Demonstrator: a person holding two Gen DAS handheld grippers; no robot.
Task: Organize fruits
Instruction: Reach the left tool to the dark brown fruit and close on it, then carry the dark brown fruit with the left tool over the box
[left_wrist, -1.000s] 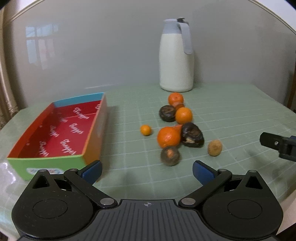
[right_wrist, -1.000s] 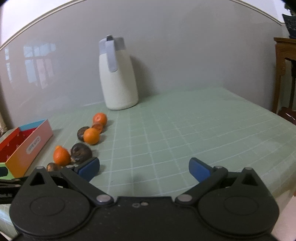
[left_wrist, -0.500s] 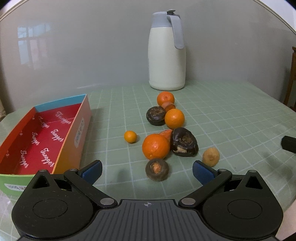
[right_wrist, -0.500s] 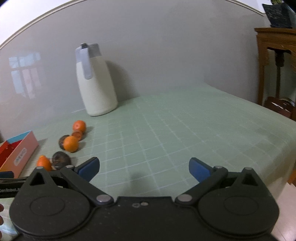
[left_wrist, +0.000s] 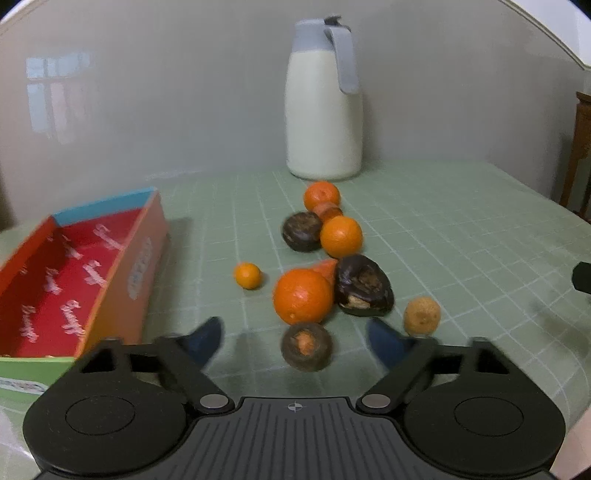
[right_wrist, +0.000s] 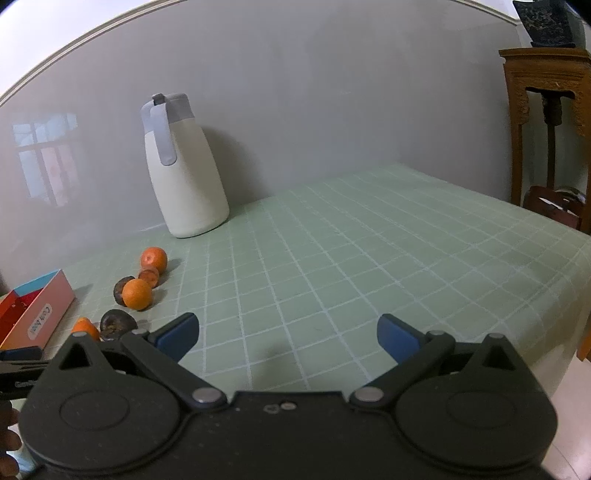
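- Green checked cloth covers the table (left_wrist: 461, 229); everything sits toward its left half, and the right half shows bare in the right wrist view.
- White jug (left_wrist: 323, 99) stands upright at the back edge by the wall, handle to the right, clear of the work.
- Red box (left_wrist: 122, 266) lies open-topped near the left edge, its long axis running from the front edge toward the back. It looks empty where its floor shows, so it is probably where the fruits are meant to go.
- Left gripper (left_wrist: 295, 341) points down at the nearest fruit; its jaws have just been closing but stand apart, with the dark fruit (left_wrist: 306, 346) between them and no pad touching it.
- Right gripper (right_wrist: 288, 338) hangs over bare cloth nearer the front edge, jaws wide apart and empty, likely waiting.
- Fruits run in a loose line from the jug toward the front edge, all outside the box: three oranges, the biggest (left_wrist: 303, 295) mid-line, two more dark ones, a tan one (left_wrist: 422, 315) to the right.
- Dark fruit shows its orange core facing up toward the camera; it is roundish, with no clear long axis.
- Small orange (left_wrist: 247, 275) sits alone between the line and the box.
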